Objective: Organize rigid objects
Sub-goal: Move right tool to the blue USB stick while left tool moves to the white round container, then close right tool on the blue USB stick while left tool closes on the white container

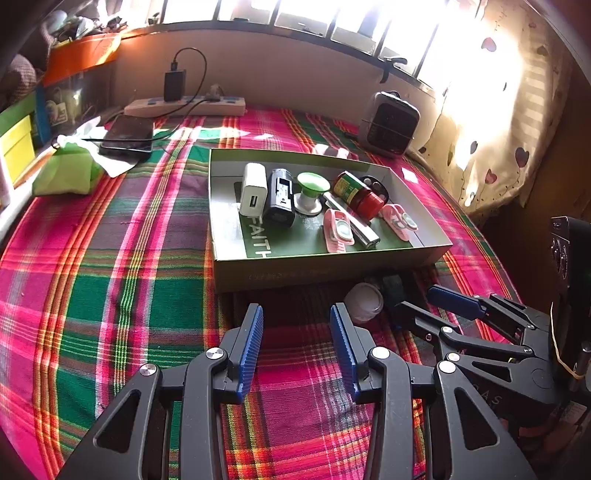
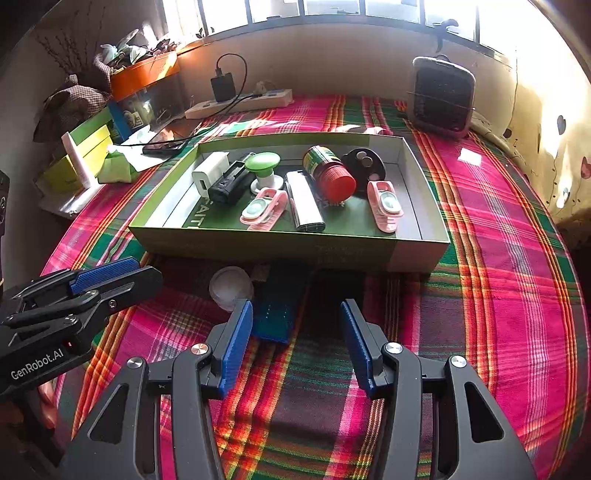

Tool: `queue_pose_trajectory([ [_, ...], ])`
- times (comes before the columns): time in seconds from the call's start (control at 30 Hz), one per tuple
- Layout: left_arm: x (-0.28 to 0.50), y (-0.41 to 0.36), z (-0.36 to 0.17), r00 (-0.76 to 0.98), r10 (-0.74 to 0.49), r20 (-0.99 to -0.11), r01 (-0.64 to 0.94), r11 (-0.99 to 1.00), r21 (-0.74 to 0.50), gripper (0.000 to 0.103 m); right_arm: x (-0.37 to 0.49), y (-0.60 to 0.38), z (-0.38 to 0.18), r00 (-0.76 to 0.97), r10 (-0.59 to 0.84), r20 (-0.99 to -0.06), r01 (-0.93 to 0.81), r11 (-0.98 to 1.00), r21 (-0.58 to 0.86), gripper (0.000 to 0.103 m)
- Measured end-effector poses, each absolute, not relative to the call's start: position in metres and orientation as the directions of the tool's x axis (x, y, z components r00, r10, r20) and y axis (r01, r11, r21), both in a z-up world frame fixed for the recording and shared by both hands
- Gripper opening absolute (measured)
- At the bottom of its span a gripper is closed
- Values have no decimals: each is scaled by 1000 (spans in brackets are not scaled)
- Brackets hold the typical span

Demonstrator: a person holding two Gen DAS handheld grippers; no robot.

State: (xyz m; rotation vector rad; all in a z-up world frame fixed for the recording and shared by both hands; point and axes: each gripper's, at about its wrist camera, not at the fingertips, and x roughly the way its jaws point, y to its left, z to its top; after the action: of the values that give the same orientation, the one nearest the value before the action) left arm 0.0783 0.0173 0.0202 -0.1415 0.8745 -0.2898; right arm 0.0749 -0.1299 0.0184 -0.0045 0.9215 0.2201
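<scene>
The cardboard tray (image 2: 288,247) holds two pink clips (image 2: 263,209), one white charger (image 2: 208,174) and one red-capped bottle (image 2: 328,173). Both the left gripper (image 1: 296,325) and the right gripper (image 2: 296,320) gape empty; before the tray lie one white jar (image 2: 231,288) and perhaps a blue case (image 2: 279,314).

We are in a lived-in room of a home. A pink, green and orange plaid cloth (image 2: 480,229) covers the surface under a barred window (image 2: 332,7) with bright daylight. A cream curtain printed with hearts (image 1: 498,122) hangs at the side. A beige power strip (image 2: 240,103) with a black charger plugged in (image 2: 222,86) lies by the wall, near a small grey fan heater (image 2: 441,96) and stacked coloured storage boxes (image 2: 92,147).
</scene>
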Motion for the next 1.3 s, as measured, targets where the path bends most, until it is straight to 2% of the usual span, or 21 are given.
queue_pose_trajectory([
  [0.4,80,16,17,592,-307,-745,197,952,-235,37,82,-116,12,577,131,-806,-218,976,3,51],
  [0.7,83,8,16,575,-317,-754,204,948,-243,37,87,-124,8,585,136,-800,-203,979,18,50],
  [0.87,84,2,17,570,-317,-758,212,948,-237,37,88,-128,9,594,133,-794,-194,981,19,33],
  [1.03,85,-7,16,565,-316,-762,224,948,-227,37,87,-134,10,595,150,-790,-193,980,40,24],
  [1.3,88,-22,13,547,-315,-776,243,946,-213,38,84,-143,10,595,159,-788,-185,981,58,23],
])
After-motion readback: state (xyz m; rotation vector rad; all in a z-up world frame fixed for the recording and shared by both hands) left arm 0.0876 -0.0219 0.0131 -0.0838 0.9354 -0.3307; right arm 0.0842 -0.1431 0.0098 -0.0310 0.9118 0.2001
